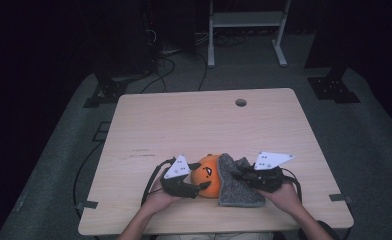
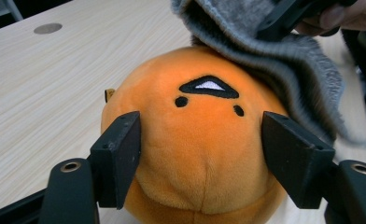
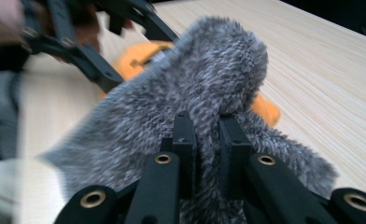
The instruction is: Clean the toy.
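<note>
Both forearms come in low and angle toward each other. The left tongs (image 1: pixel 198 186) point toward the right tongs (image 1: pixel 240 175), their jaws standing apart and pressing on either flank of the orange plush (image 2: pixel 200 140). The right tongs' jaws are nearly together, pinching a fold of the grey fuzzy cloth (image 3: pixel 195 107). Each hand wraps its tongs' body from behind.

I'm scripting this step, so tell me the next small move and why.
Probably draw the grey cloth further over the orange plush: the right gripper pinches the cloth's edge, which drapes only the plush's far side, while the left gripper clasps the plush.
</note>
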A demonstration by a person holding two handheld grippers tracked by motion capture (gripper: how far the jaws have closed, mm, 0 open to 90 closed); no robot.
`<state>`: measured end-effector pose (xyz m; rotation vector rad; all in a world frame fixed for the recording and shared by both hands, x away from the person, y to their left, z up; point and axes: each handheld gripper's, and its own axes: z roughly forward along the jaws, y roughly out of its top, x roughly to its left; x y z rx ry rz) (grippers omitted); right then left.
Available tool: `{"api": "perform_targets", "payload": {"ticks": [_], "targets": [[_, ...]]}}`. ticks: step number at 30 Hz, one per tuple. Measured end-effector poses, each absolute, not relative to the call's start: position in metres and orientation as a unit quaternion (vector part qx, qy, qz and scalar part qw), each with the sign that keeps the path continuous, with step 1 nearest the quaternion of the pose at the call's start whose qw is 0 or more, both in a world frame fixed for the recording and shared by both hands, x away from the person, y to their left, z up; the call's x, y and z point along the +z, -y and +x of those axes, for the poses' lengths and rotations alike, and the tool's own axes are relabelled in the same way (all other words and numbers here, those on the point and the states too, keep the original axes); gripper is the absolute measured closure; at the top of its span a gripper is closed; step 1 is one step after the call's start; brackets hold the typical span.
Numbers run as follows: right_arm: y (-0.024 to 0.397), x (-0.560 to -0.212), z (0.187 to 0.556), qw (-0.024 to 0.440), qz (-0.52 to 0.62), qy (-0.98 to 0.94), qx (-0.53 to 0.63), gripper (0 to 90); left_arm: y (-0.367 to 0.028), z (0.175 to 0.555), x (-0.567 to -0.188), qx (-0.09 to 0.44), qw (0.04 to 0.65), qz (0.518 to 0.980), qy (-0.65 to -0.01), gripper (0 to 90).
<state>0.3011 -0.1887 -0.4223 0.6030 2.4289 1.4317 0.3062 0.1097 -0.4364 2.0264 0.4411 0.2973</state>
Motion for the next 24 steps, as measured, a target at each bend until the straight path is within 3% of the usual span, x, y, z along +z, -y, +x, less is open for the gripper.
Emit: {"api": "perform_targets", "payload": {"ticks": [4,10,14,17,20,24], "targets": [[0.200,-0.433,0.305,0.136,0.243,-0.837,0.470,79.5,-0.115,0.311,-0.439,0.106,0.509,0.832,-0.191,31.8],[0.198,-0.436,0.295,0.108,0.230,-0.830,0.497,79.6,-0.108,0.309,-0.441,0.114,0.504,0.836,-0.185,31.6],[0.186,-0.433,0.297,0.119,0.215,-0.831,0.500,79.6,-0.114,0.312,-0.441,0.113,0.504,0.834,-0.195,32.6],[0.199,-0.436,0.307,0.144,0.249,-0.831,0.475,79.6,-0.116,0.315,-0.440,0.106,0.509,0.830,-0.201,33.1],[0.210,-0.440,0.307,0.141,0.262,-0.834,0.465,79.7,-0.114,0.317,-0.441,0.110,0.507,0.831,-0.200,33.2],[0.190,-0.432,0.294,0.124,0.214,-0.828,0.503,79.7,-0.109,0.321,-0.442,0.112,0.510,0.825,-0.216,33.4]]}}
